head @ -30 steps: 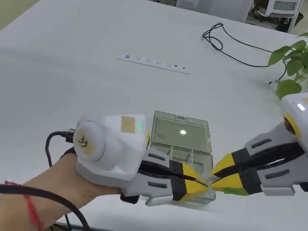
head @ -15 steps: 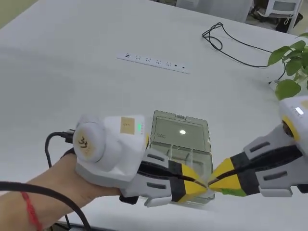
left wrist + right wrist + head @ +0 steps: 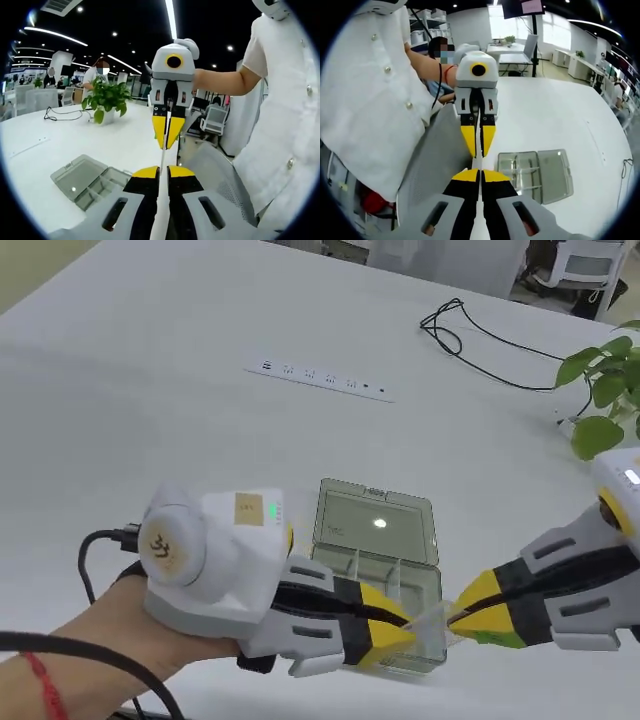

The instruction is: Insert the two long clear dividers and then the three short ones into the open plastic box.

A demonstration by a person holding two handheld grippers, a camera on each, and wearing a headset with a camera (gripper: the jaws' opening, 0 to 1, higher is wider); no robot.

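The open clear plastic box (image 3: 424, 585) lies near the table's front edge, its lid (image 3: 375, 518) folded back flat and clear partitions standing inside. Just above its near right corner a small clear divider (image 3: 432, 618) hangs between both grippers. My left gripper (image 3: 400, 632) is shut on one end and my right gripper (image 3: 460, 618) is shut on the other. In the left gripper view the divider (image 3: 163, 145) runs edge-on from my own tips (image 3: 162, 172) up to the right gripper (image 3: 167, 142), with the box (image 3: 90, 181) below left. In the right gripper view the box (image 3: 530, 172) lies to the right of the divider (image 3: 479, 163).
A white power strip (image 3: 318, 378) lies mid-table, a black cable (image 3: 470, 330) loops at the far right, and a green plant (image 3: 605, 390) stands at the right edge. The table's front edge runs just below the box. A person in a white shirt stands close behind the grippers.
The two grippers' tips, nearly touching before, now stand a little apart with the clear divider showing between them. The left gripper has drifted slightly left. The head camera has shifted a little.
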